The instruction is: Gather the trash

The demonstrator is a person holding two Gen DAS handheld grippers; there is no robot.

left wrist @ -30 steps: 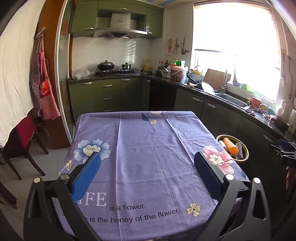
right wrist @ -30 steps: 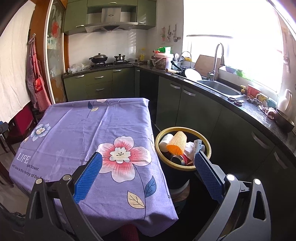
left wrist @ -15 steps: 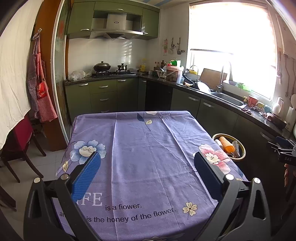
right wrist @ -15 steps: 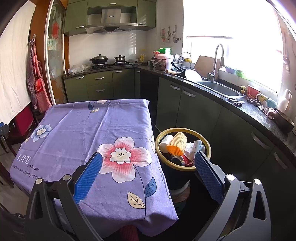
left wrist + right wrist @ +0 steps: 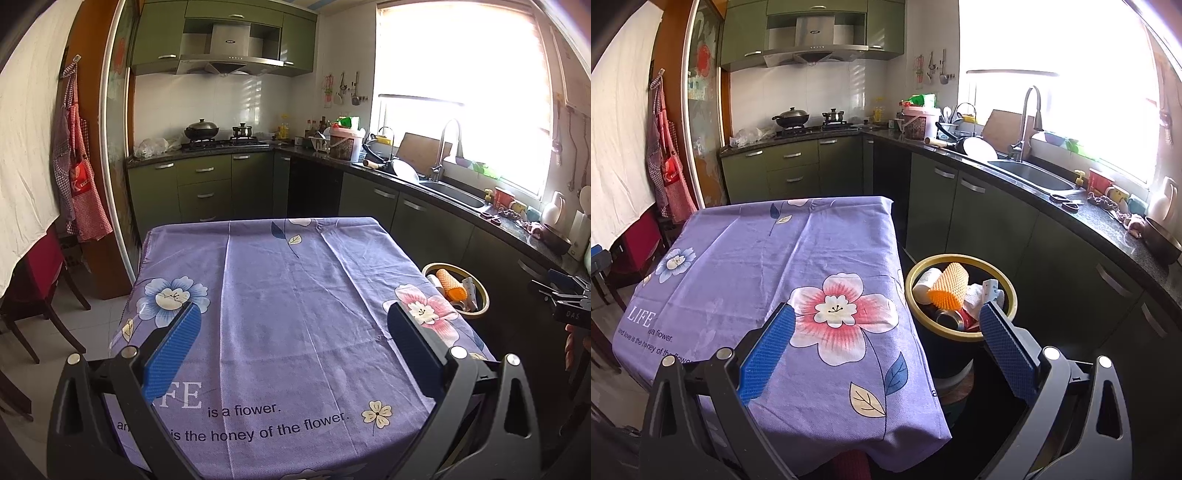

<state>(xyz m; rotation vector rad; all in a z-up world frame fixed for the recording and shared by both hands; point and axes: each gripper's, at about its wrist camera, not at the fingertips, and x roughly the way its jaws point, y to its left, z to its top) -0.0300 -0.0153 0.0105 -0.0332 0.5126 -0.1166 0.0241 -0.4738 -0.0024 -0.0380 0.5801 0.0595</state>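
Over the last second the left gripper (image 5: 293, 345) has drawn back and risen a little, so more of the purple flower-printed cloth over the worktop (image 5: 280, 295) shows ahead of it; its blue-padded jaws stand wide with nothing between them, and no loose rubbish shows on the cloth in front; ahead and to its right, past the worktop's edge, sits the yellow-rimmed black round bin (image 5: 482, 308); the right gripper (image 5: 886, 339) has hardly shifted, its jaws likewise spread wide and empty, hovering over the near right corner of the cloth; just ahead of its right finger the bin (image 5: 1010, 295) holds an orange foam fruit net (image 5: 950, 286), a white cylindrical bottle (image 5: 925, 285), crumpled white paper (image 5: 975, 295) and a dented metal can (image 5: 955, 318); the trash is therefore in the bin, and I judge the collecting done, or all but done, with both grippers pulling away.
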